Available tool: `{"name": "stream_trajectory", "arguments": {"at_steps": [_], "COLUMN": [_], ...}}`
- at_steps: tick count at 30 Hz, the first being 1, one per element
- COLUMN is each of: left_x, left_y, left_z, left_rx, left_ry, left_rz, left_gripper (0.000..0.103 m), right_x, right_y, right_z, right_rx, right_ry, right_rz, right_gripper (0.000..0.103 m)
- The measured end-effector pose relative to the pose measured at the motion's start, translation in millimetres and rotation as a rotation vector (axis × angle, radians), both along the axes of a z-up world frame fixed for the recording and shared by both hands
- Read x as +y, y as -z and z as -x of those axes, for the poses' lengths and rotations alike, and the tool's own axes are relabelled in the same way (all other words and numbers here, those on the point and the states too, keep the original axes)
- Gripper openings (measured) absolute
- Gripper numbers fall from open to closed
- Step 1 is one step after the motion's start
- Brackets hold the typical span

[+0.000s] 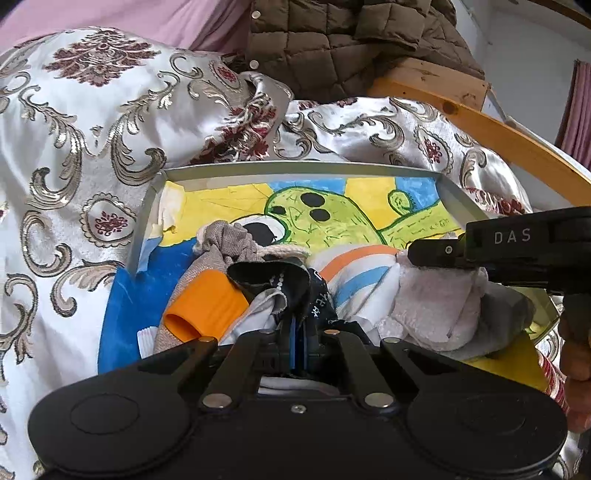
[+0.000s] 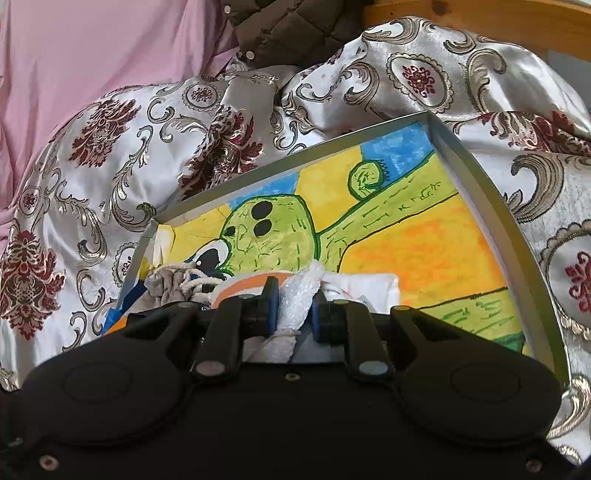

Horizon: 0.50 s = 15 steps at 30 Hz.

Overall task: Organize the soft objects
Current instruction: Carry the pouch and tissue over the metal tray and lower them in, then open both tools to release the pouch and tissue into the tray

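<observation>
Silvery satin bedding (image 1: 92, 122) with gold scrolls and maroon medallions covers the surface, and on it rests one shallow grey metal tray (image 1: 295, 168) lined with a bright crayon drawing of a green cactus figure (image 1: 325, 218) on yellow and blue.

Nearest in the left wrist view, the left gripper (image 1: 298, 343) is clenched on a black sock with small white print (image 1: 295, 291) at lower centre; its blue pads press the cloth between them. Just left of it lies a grey sock with an orange toe (image 1: 207, 306), and behind that a bunched grey-beige knitted sock (image 1: 229, 242). To the right sits a white sock with orange and blue stripes (image 1: 354, 273), then a fluffy pale pink sock (image 1: 436, 310) at centre right, which the right gripper (image 2: 293, 308) grasps by a twisted fold, its jaws close about the fabric. That makes five soft pieces, all heaped at the tray's near end.

Further back, at upper centre, one brown quilted jacket (image 1: 343, 40) lies against pink fabric (image 1: 147, 18), beside one wooden bed frame (image 1: 480, 125) at upper right.
</observation>
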<state>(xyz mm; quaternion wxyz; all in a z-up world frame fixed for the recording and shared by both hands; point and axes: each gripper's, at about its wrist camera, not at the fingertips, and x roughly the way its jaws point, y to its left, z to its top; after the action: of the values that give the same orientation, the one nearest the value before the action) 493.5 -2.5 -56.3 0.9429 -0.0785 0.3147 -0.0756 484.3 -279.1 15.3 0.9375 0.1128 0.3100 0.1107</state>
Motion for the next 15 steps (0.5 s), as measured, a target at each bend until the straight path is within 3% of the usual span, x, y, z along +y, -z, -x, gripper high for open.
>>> {"name": "stream_trajectory", "arguments": {"at_steps": [6, 8, 10, 13, 15], "left_x": [1.9, 2.7, 2.5, 2.0, 2.9], "left_y": [-13.3, -20.2, -26.6, -34.9, -40.1], "left_z": [6.8, 10.6, 14.1, 20.3, 24.9], "left_rx": [-0.013, -0.024, -0.034, -0.043, -0.049], "left_ry": [-0.016, -0.024, -0.029, -0.045, -0.061], "left_rz": [0.007, 0.016, 0.019, 0.014, 0.014], "left_gripper": [0.008, 0.018, 0.024, 0.039, 0.044], "right_x": [5.3, 8.2, 8.5, 4.5, 0.0], "right_y": [-20.6, -28.9, -36.2, -48.6, -57.2], "right_z": [12.6, 19.2, 26.3, 37.5, 43.8], "right_rx": [-0.035, -0.049, -0.063, -0.094, -0.107], "right_ry": [-0.010, -0.025, -0.025, -0.010, 0.005], "right_rz": [0.022, 0.049, 0.058, 0.062, 0.058], "right_gripper": [0.015, 0.021, 0.035, 0.044, 0.045]}}
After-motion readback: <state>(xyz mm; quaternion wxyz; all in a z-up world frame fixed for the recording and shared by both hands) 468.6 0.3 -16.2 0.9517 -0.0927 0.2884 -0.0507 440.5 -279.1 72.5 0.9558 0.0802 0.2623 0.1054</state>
